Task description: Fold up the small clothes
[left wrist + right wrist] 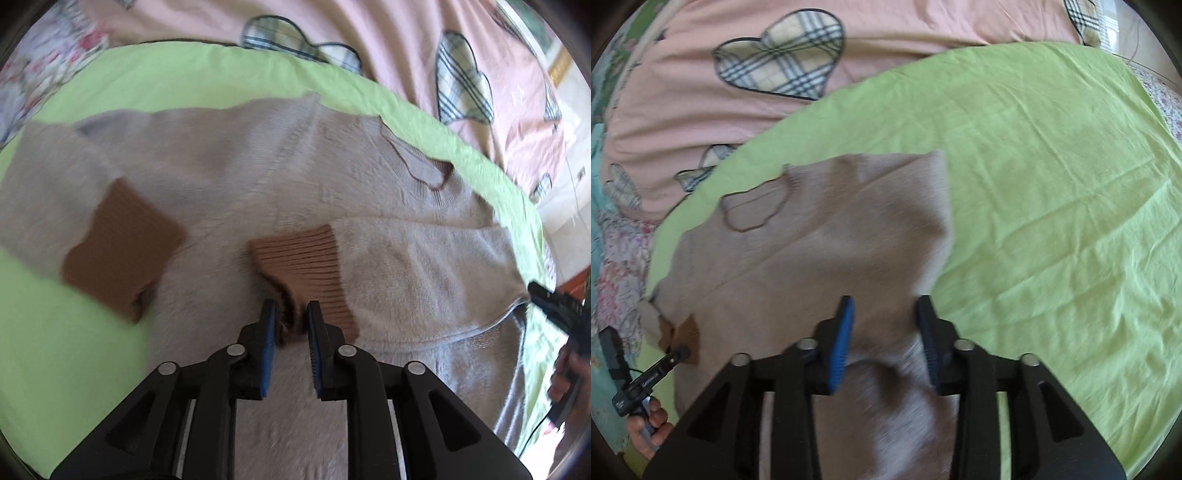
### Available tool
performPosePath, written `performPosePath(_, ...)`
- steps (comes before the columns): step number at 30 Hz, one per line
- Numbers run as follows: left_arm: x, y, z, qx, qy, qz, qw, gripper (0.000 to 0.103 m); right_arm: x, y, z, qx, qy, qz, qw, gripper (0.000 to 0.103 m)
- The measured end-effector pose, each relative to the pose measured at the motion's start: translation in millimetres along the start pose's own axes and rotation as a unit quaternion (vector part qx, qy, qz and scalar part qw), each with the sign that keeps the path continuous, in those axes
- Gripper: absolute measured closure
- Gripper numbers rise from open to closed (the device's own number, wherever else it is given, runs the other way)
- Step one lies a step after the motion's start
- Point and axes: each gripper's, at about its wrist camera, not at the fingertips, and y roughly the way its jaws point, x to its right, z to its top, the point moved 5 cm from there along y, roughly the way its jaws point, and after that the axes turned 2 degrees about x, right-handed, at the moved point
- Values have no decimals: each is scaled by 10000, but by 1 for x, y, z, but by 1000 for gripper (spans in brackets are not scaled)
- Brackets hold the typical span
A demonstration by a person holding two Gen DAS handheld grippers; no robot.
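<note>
A small beige knit sweater with brown ribbed cuffs lies spread on a green sheet. My left gripper is shut on the brown cuff of one sleeve, which lies folded over the sweater's body. A second brown cuff lies to the left. My right gripper is open, its fingers either side of a fold of the sweater. The right gripper also shows at the right edge of the left wrist view. The left gripper shows at the lower left of the right wrist view.
The green sheet extends wide to the right of the sweater. A pink quilt with plaid hearts lies beyond it. Floral bedding is at the left edge.
</note>
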Motion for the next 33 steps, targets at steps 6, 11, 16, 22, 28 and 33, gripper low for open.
performPosePath(6,-47,-28,11,231,-570,366,9974,56,-44,-7,-27,-210,-175,691,9972,58)
performPosePath(11,-78,-22,20,182,-973,576,9934,55,-66,-5,-42,-396,-298,897,9947,58)
performPosePath(16,-89,1,27,-38,-726,896,9933,57,-78,1,-53,-575,-300,964,9932,57)
performPosePath(22,-90,0,28,11,-552,808,9952,97,-83,2,-58,-616,-269,947,9932,57)
performPosePath(28,-73,-40,33,532,-489,485,9962,99,-86,0,-56,-538,-295,976,9933,57)
performPosePath(33,-20,-63,42,760,-289,-96,9966,99,-83,-2,-55,-475,-193,1067,9930,57)
